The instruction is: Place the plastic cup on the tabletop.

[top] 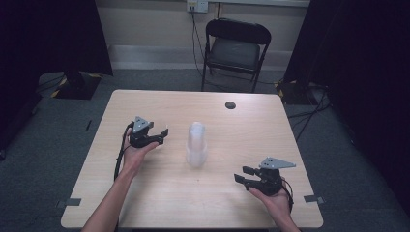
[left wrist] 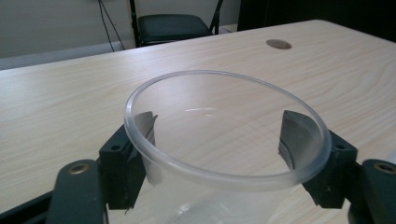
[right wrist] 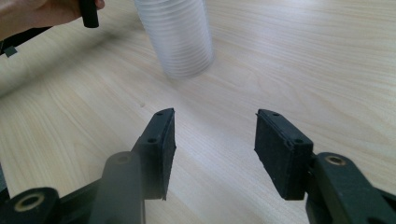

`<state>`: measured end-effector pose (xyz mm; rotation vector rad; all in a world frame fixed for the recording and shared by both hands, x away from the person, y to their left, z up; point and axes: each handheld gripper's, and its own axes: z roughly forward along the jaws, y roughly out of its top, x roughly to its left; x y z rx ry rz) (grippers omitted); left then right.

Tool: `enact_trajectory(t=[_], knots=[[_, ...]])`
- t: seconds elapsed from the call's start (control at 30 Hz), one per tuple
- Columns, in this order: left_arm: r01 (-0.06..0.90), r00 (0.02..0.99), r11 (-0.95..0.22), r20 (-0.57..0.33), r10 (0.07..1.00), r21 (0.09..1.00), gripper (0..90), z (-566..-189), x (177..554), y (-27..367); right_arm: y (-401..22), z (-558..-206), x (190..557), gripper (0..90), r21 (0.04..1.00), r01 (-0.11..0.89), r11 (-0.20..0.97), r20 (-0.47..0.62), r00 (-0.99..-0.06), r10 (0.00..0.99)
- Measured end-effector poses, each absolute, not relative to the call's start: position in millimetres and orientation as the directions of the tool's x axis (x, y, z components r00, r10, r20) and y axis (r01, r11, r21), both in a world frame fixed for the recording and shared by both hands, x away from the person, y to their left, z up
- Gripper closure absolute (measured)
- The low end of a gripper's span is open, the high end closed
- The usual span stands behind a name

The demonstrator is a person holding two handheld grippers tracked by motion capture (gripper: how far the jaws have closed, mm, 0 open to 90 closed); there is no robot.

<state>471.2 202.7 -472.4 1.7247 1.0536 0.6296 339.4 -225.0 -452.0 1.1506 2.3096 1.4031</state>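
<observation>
Left gripper (left wrist: 224, 154) clamps a clear cup (left wrist: 229, 140) toward the desk's (top: 145, 203) left edge; the cup stack (top: 196, 144) stands upright mid-desk, nearer it. Right gripper (top: 245, 175) waits, jaws apart, near the front right corner.

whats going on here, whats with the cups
A person sits at a wooden table with a two-jaw gripper in each hand. The left gripper holds a single clear plastic cup, its jaws on either side of the cup just below the rim. A stack of clear cups stands upright mid-table. The right gripper is open and empty, pointed toward that stack from a little way off.
</observation>
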Motion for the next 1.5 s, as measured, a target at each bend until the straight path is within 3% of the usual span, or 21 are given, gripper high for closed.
enact_trajectory(t=[0.37, 0.67, 1.5], knots=[[0.398, 0.504, -0.185, -0.045, 0.863, 0.898, 24.7, -474, 469, 203, -223, -452, 340, 48.0, 0.822, 0.510, 0.254, 0.205, -0.681, 0.703], [0.428, 0.493, -0.186, -0.056, 0.868, 0.884, 16.2, -477, 467, 203, -223, -452, 339, 47.7, 0.825, 0.510, 0.243, 0.214, -0.680, 0.701], [0.458, 0.543, -0.237, -0.059, 0.838, 0.857, 15.8, -467, 443, 214, -232, -450, 340, 44.0, 0.837, 0.504, 0.214, 0.207, -0.654, 0.728]])
